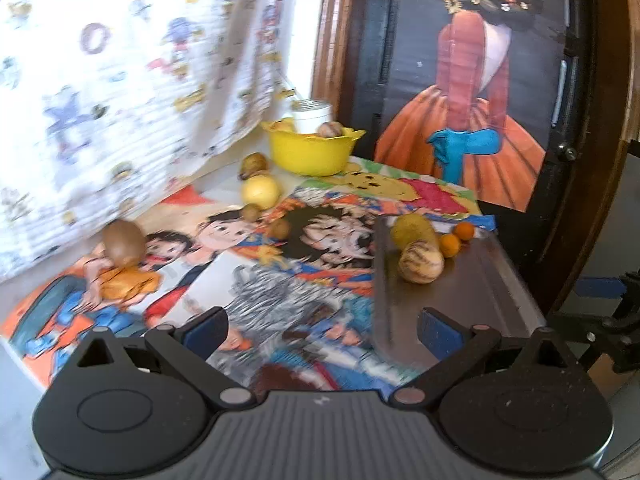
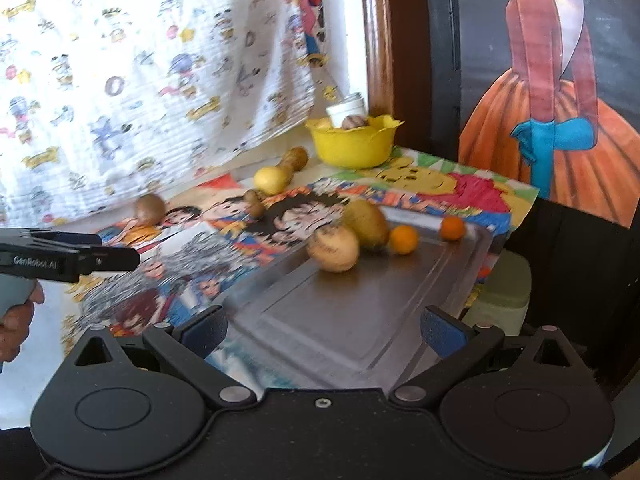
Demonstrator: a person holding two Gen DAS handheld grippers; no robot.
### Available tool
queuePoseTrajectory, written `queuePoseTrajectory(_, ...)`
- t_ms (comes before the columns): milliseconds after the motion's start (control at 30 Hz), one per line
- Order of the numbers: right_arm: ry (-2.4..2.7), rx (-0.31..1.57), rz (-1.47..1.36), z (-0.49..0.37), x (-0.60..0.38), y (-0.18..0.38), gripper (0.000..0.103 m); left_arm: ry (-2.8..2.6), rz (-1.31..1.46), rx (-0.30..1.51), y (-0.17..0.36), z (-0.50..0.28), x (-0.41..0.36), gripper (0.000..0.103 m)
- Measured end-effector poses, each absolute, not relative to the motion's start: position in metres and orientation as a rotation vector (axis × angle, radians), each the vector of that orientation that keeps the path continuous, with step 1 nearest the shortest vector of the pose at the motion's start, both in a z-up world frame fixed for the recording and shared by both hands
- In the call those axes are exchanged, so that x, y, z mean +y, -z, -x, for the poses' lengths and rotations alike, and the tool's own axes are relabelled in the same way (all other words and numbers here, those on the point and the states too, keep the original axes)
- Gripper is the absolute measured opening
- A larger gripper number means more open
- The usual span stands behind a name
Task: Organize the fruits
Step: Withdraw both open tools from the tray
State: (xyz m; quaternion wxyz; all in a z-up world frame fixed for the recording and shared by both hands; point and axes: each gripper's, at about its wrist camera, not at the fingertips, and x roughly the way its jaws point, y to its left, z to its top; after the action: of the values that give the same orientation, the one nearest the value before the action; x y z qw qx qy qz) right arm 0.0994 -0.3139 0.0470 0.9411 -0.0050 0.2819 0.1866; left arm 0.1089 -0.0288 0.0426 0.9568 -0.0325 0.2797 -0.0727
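A metal tray (image 2: 340,320) lies on the cartoon-print table cover and bears a pale striped fruit (image 2: 333,249), a green-brown fruit (image 2: 366,223) and two small oranges (image 2: 404,239) (image 2: 452,227). My right gripper (image 2: 322,330) hovers open over the tray's near end, nothing between its fingers. My left gripper (image 1: 322,330) stands open above the cover, just left of the tray (image 1: 472,292), also empty. Loose on the cover lie a brown fruit (image 1: 123,242), a yellow fruit (image 1: 260,191), a pear (image 1: 254,165) and two small kiwis (image 1: 251,212) (image 1: 279,228). A yellow bowl (image 1: 310,152) at the back holds fruit.
A printed curtain (image 1: 120,92) hangs along the left down to the table. A white jar (image 1: 312,114) stands behind the bowl. A dark door with a painted figure (image 1: 472,80) rises behind the table's far edge. A hand (image 2: 16,320) holds the left gripper's body (image 2: 60,258) at the left.
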Motion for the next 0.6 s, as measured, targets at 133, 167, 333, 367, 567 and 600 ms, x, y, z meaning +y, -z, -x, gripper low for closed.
queuePoseTrajectory(133,-0.407,0.598,0.022,-0.085,-0.298,-0.045,0.102,0.104,0.081,0.574,-0.041,-0.095,-0.005,0.103)
queuePoseTrajectory(167,-0.414,0.602,0.025,-0.082,-0.294,-0.044,0.102,0.092,0.086,0.577,-0.040,-0.092,0.001,0.103)
queuePoseTrajectory(333,-0.452,0.630,0.033,-0.068,-0.275,-0.042,0.102,0.028,0.115,0.595,-0.036,-0.079,0.033,0.103)
queuePoseTrajectory(367,-0.461,0.633,0.035,-0.066,-0.270,-0.042,0.102,0.016,0.122,0.598,-0.035,-0.076,0.039,0.103)
queuePoseTrajectory(567,-0.523,0.664,0.035,-0.054,-0.245,-0.042,0.102,-0.046,0.179,0.611,-0.033,-0.062,0.071,0.103)
queuePoseTrajectory(600,-0.534,0.672,0.037,-0.052,-0.240,-0.042,0.102,-0.052,0.190,0.614,-0.033,-0.061,0.075,0.103)
